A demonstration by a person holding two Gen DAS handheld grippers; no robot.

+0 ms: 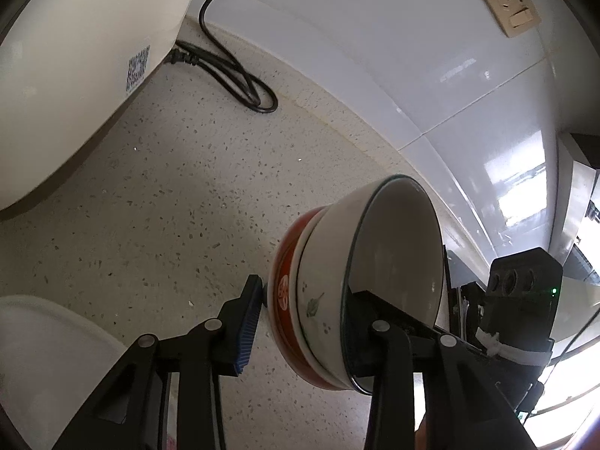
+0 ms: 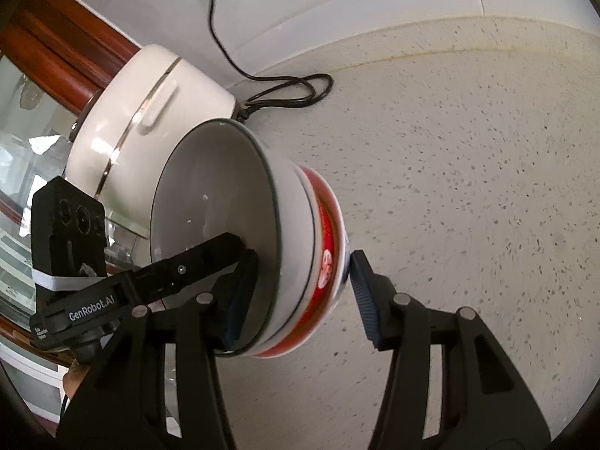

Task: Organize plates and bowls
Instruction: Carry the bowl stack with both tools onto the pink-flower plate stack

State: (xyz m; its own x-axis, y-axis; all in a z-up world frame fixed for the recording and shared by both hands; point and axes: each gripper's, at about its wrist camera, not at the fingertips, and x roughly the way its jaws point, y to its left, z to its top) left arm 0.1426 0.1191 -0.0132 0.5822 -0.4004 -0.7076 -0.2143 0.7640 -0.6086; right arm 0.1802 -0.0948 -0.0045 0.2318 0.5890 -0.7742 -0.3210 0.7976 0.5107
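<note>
Two nested bowls are held tipped on their side above the speckled counter (image 1: 157,195), gripped from both sides at once. The inner one is a white bowl (image 1: 393,247) with a dark rim line and small painted sprigs on its outside; it sits inside a red bowl (image 1: 283,292) that carries a white round emblem, its characters too small to read.

The left gripper (image 1: 303,315) has its jaws pinching the stack: the blue ribbed pad of one jaw touches the red bowl's base, while the other jaw reaches inside the white bowl against its wall. The right gripper (image 2: 300,292) bites the same stack from the opposite side, one jaw inside the white bowl (image 2: 225,202), the other jaw's blue pad at the foot of the red bowl (image 2: 330,247); whether that pad quite touches I cannot tell.

In the right wrist view, the left gripper's body reads "GenRobot.AI" in white; smaller print below it is illegible.

Beyond the jaws stands a white rice cooker (image 2: 150,112), with a QR-code sticker (image 1: 138,67) on its side, and a black power cord (image 1: 232,71) looped on the counter against the white tiled wall (image 1: 375,56). A wall socket (image 1: 506,0) sits high on the tiles.
</note>
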